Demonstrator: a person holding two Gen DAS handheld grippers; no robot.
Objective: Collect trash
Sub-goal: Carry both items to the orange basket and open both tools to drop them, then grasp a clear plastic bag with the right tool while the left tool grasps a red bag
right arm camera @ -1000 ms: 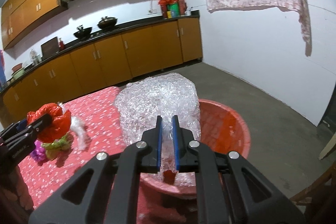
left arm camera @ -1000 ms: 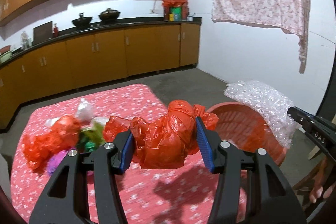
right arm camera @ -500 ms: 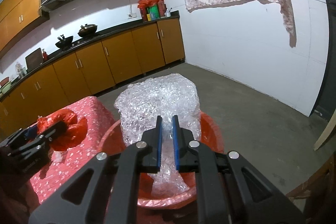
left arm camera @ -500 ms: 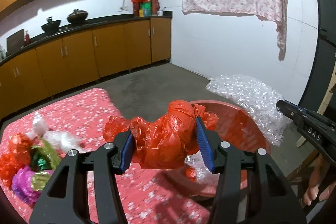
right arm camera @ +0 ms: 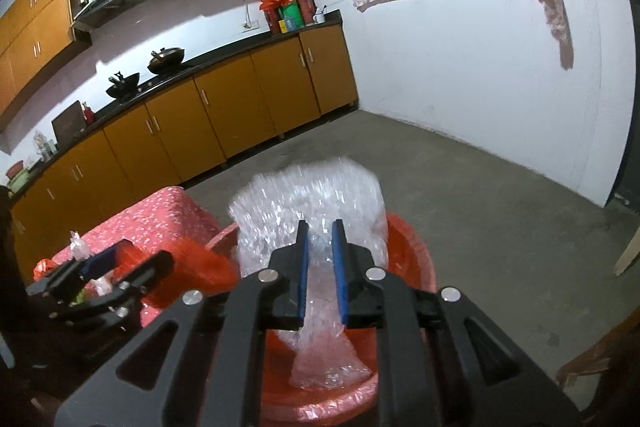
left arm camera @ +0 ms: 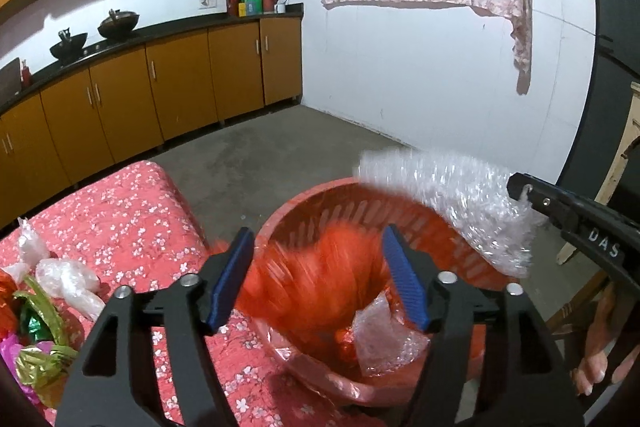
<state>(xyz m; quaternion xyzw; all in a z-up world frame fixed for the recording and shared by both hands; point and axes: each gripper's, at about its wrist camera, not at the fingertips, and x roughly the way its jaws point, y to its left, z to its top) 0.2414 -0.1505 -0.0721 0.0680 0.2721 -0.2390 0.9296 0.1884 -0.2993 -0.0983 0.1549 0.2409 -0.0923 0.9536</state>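
Observation:
A red slatted basket (left arm camera: 424,215) stands beside the table (left arm camera: 132,211); it also shows in the right wrist view (right arm camera: 412,243). My left gripper (left arm camera: 318,275) is open over the basket, and a blurred red plastic bag (left arm camera: 320,287) is between its fingers, falling. My right gripper (right arm camera: 320,267) has its jaws a little apart around a clear bubble wrap sheet (right arm camera: 312,203) above the basket. The bubble wrap (left arm camera: 460,199) is blurred in the left wrist view. Bubble wrap scraps (left arm camera: 384,343) lie inside the basket.
The table carries a red flowered cloth. More trash lies at its left: clear plastic bags (left arm camera: 68,279) and shiny green, gold and purple wrappers (left arm camera: 36,343). Grey concrete floor (left arm camera: 280,155) lies beyond. Orange kitchen cabinets (left arm camera: 160,99) line the far wall.
Both grippers moved right, from over the table to over the basket. The left gripper's jaws opened and the red bag slipped down. The right jaws parted slightly on the bubble wrap.

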